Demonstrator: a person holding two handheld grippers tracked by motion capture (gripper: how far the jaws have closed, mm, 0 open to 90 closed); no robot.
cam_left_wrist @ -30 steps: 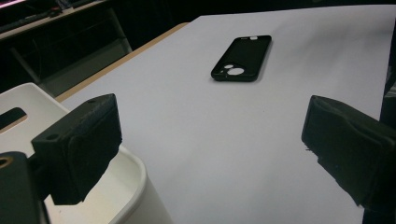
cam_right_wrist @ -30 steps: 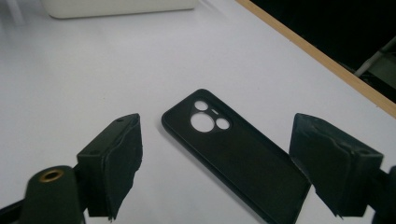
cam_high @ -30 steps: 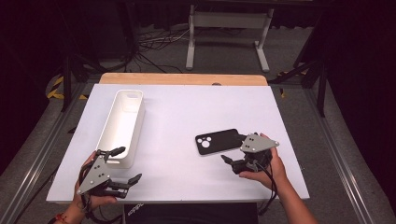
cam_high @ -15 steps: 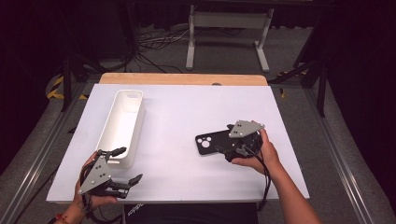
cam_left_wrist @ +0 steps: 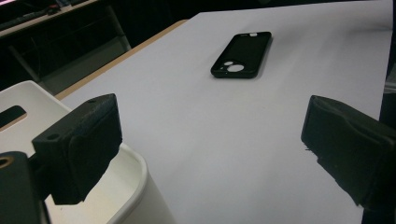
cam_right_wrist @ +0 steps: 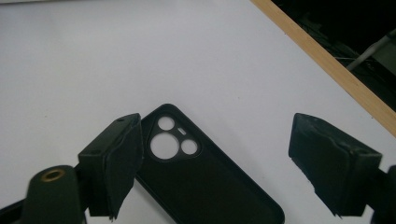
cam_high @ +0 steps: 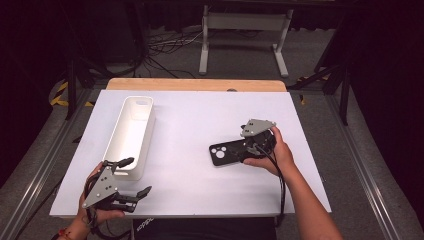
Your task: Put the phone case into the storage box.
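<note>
A black phone case point(cam_high: 222, 151) lies flat on the white table point(cam_high: 190, 115), right of centre, camera cutouts toward the left. My right gripper point(cam_high: 245, 147) hovers over the case's right end, jaws open. In the right gripper view the case point(cam_right_wrist: 205, 186) lies below and between the spread jaws of the right gripper point(cam_right_wrist: 219, 140), untouched by the pads. My left gripper point(cam_high: 139, 175) rests open near the front left corner, holding nothing. From the left gripper view the case point(cam_left_wrist: 243, 53) lies far off beyond the open left gripper point(cam_left_wrist: 210, 149).
A long white bin point(cam_high: 131, 130) stands on the left half of the table, its near end point(cam_left_wrist: 126, 186) right beside the left gripper. A wooden strip point(cam_high: 195, 85) runs along the table's far edge. Dark floor, cables and a stand lie beyond.
My right gripper has moved left and away from the front edge, from beside the phone case to over its right end. The left gripper has stayed put.
</note>
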